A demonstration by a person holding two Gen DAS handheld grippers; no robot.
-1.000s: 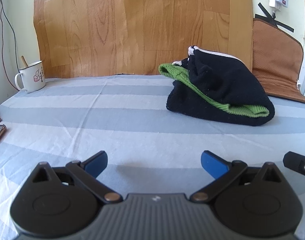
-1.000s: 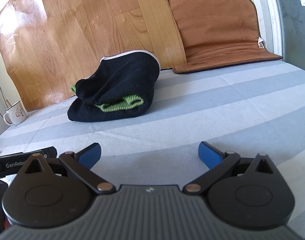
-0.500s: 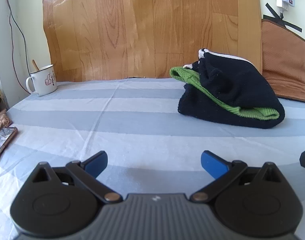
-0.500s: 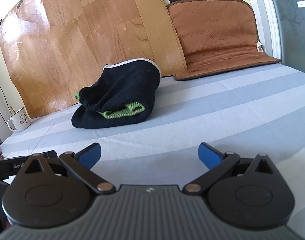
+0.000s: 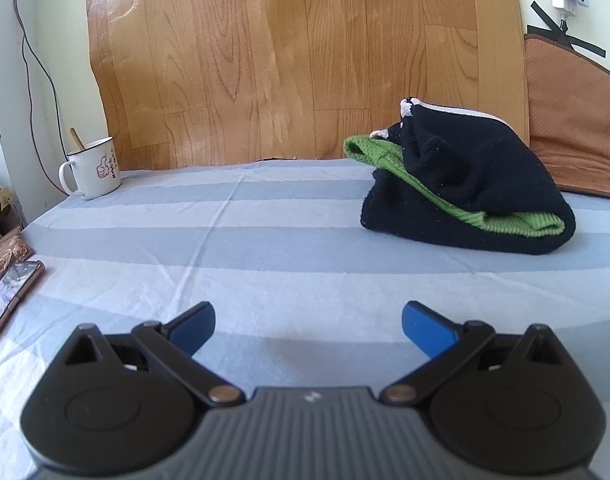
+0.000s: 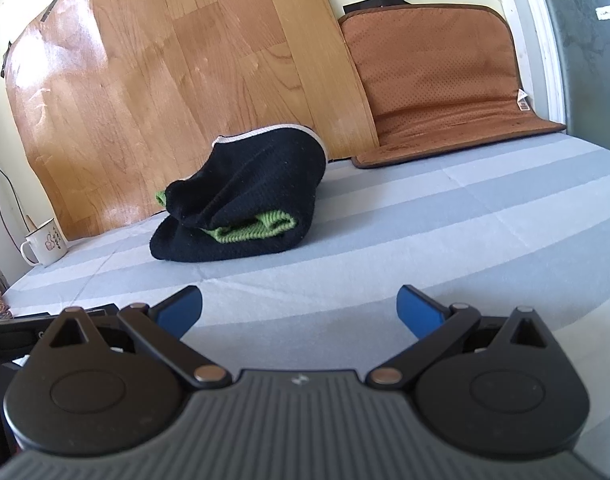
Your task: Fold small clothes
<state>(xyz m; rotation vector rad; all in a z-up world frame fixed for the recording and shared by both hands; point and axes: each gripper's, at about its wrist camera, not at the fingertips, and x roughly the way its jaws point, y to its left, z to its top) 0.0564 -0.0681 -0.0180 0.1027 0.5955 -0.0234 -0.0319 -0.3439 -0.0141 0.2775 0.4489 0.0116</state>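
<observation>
While both tools sit low over the near part of the striped grey-and-white tabletop [image 5: 265, 216], each has its blue fingers spread wide with nothing between them: the left tool [image 5: 308, 322] and the right tool [image 6: 299, 306] are both released. A black knit garment with green ribbed trim [image 5: 465, 192] lies bundled and folded over itself at the far side of the tabletop, well apart from either tool; from the left wrist view it sits far right, from the right wrist view [image 6: 241, 200] far left. A white enamel mug [image 5: 92, 170] stands at the far left, near the wood-pattern sheet [image 5: 297, 60]. A brown perforated mat [image 6: 437, 76] leans at the far right.
</observation>
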